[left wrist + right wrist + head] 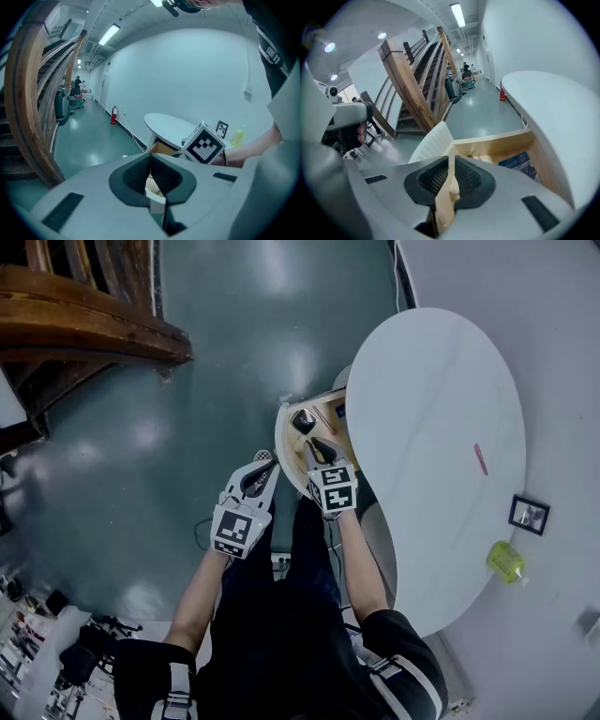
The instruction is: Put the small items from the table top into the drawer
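Observation:
The white oval table [441, 418] has its wooden drawer [292, 448] pulled out at the left edge. A dark item [304, 420] lies inside, and a blue printed card [520, 165] rests on the drawer floor. On the table top lie a pink pen [480, 458], a small picture frame [529, 514] and a yellow-green bottle [505, 562]. My right gripper [317, 448] hovers over the drawer, jaws together with nothing held [451, 161]. My left gripper [265, 468] hangs left of the drawer over the floor, shut and empty [150, 157].
A wooden staircase [84, 324] rises at the far left over the green floor [234, 343]. A red fire extinguisher [113, 115] stands by the wall [553, 315] beyond the table. The person's legs [281, 615] stand right before the drawer.

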The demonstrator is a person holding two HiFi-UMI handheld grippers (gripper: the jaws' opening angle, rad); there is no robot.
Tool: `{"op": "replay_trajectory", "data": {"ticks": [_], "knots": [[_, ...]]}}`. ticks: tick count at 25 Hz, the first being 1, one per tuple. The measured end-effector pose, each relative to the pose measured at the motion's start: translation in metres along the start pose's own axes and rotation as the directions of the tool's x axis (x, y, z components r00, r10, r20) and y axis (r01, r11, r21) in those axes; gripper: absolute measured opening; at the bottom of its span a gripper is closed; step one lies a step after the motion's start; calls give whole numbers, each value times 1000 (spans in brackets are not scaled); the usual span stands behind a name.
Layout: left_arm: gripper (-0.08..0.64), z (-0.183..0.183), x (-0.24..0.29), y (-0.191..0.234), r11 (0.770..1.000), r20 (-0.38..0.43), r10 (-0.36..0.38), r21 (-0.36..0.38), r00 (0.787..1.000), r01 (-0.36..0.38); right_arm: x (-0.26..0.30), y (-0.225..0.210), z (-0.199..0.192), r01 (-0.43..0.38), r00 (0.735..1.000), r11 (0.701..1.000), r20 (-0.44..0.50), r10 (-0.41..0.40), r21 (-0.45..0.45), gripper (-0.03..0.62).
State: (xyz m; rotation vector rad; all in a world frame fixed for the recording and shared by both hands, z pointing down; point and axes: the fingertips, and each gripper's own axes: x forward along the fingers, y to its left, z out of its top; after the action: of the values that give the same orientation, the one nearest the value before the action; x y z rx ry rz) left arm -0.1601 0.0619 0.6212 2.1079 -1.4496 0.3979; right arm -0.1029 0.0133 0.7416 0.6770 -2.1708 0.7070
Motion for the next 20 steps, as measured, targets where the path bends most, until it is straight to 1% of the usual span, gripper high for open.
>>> {"op": "replay_trajectory", "data": {"ticks": [7,11,16,20], "knots": [[20,41,-15,-18,999,43,-6,51,999,4,-50,8,30,9,998,1000,70,-9,-1,44],[20,69,-23,-34,996,78,-10,94,997,3,-85,5,51,29,989,1000,142,-29,0,41],[20,108,-33,-45,989,127,-20,145,992,1,-130,4,85,64,966,998,253,-62,2,41],[20,142,-42,-55,982,171,-33,189,985,0,-169,6,114,90,937,996,340,-85,1,40]]}}
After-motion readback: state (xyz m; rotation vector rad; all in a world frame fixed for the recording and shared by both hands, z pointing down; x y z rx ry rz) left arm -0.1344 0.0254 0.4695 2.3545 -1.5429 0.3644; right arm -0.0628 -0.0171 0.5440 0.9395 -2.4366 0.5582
